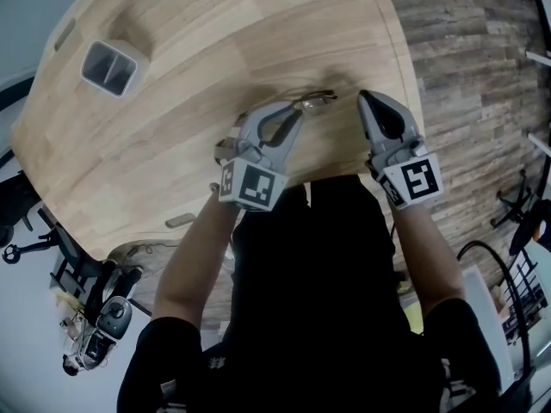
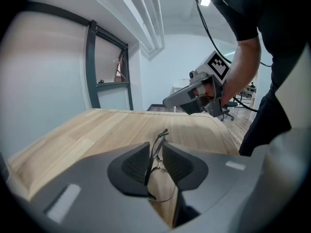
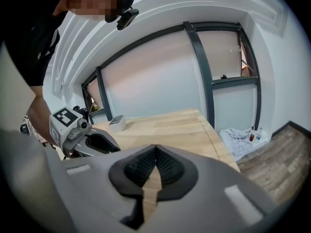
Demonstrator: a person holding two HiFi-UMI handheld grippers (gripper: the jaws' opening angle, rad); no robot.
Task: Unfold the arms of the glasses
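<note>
Glasses point(image 1: 318, 99): thin wire frame, arms folded as far as I can see. They sit at the tips of the left gripper point(image 1: 299, 109), over the near part of the table point(image 1: 215, 24), close to its near edge. I cannot tell whether they are lifted clear of the wood or resting on it.

Left gripper: jaws narrow, with the frame standing on edge between the pads. It looks pinched, with the wire against the left pad. The grip on the other side is less certain.

Right gripper point(image 1: 367, 99): just right of the glasses and apart from them. Its jaws are together at the tips with nothing between them.

White container point(image 1: 110, 65): far left on the table, well apart, not involved.

Orientation: the long axis runs left to right. One end is in the left jaws and the free end points at the right gripper. Seen from the left gripper, one thin arm tip pokes up and away past the pads.

Risks (judgement):
- The frame may pivot or slip out of the pads when an arm is pulled, because the wire is thin and the contact patch small.
- The right jaws are closed, so a nudge from them would push the frame rather than catch an arm.
- Pulling off the hinge line could bend the arm.
- If dropped this close to the near edge, the glasses may go off the table.
</note>
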